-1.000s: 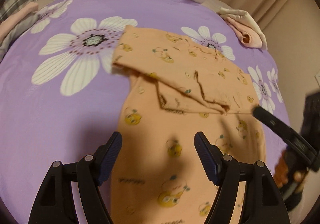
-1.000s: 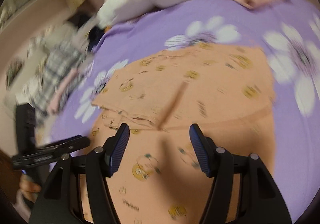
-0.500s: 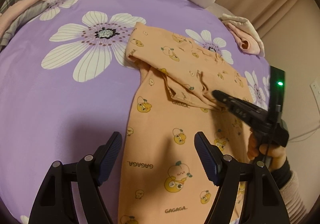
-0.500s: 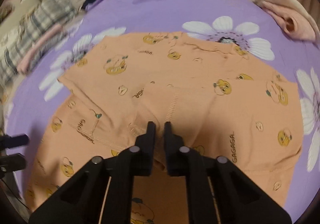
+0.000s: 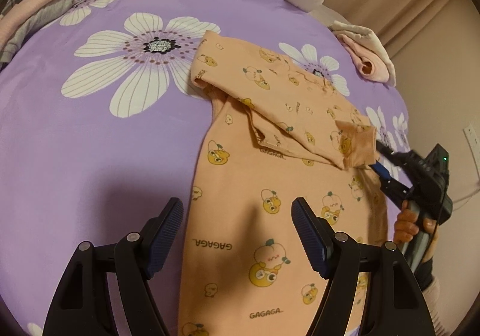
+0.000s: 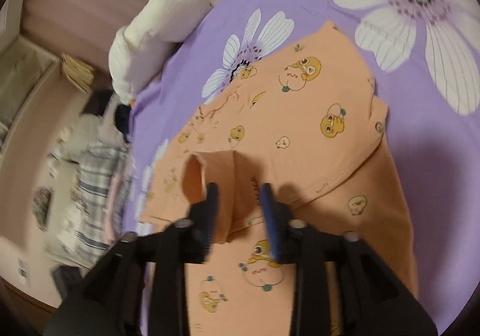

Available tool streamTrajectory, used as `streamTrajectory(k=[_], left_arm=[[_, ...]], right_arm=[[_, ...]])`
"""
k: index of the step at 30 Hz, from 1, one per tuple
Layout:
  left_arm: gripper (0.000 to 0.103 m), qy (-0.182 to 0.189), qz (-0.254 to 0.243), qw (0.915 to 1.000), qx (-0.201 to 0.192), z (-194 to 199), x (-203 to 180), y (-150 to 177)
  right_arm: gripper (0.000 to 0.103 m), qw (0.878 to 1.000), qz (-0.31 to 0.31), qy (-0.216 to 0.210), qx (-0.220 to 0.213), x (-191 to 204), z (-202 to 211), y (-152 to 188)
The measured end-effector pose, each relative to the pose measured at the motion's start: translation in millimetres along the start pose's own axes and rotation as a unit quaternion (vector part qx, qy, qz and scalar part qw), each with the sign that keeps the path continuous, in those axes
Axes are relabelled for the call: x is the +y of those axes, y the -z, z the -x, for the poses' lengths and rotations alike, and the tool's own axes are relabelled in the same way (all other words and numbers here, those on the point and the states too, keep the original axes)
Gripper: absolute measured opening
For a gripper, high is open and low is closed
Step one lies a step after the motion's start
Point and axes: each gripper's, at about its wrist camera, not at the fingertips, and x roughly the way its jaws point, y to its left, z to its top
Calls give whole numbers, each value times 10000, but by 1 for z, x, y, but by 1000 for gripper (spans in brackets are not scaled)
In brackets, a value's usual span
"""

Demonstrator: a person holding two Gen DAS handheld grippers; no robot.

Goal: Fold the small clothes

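Sleeve-folding underway: the peach printed shirt [image 5: 270,201] lies flat on the purple bed [image 5: 90,156], right gripper [image 6: 240,201] just opening off the folded sleeve cuff [image 6: 210,180], left gripper [image 5: 237,231] hovering open, next move likely the hem fold.

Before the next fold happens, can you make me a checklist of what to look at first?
1. Orange shirt lies on the purple bedsheet: ok.
2. Left tool open and holding nothing: ok.
3. Right tool jaws have just been opening, sleeve cuff between them; pressing on it or let go: cannot tell.
4. Sleeve lies flat: not ok, the cuff stands up.
5. Pink clothes apart from the shirt: ok.
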Motion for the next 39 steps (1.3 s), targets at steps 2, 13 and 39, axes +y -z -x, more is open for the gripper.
streamTrajectory(k=[2,13,39], left_arm=[[74,-32,26,10000,1,1,2,1],[74,-57,72,10000,-21,4,7,4],[74,-184,-43,9998,109,-20,-1,-20]], right_arm=[[53,9996,-198,-199,0,-2,2,1],[49,9959,-808,-356,207,-13,-3,12],[11,9718,1203,2024,-143,17,1,-56]])
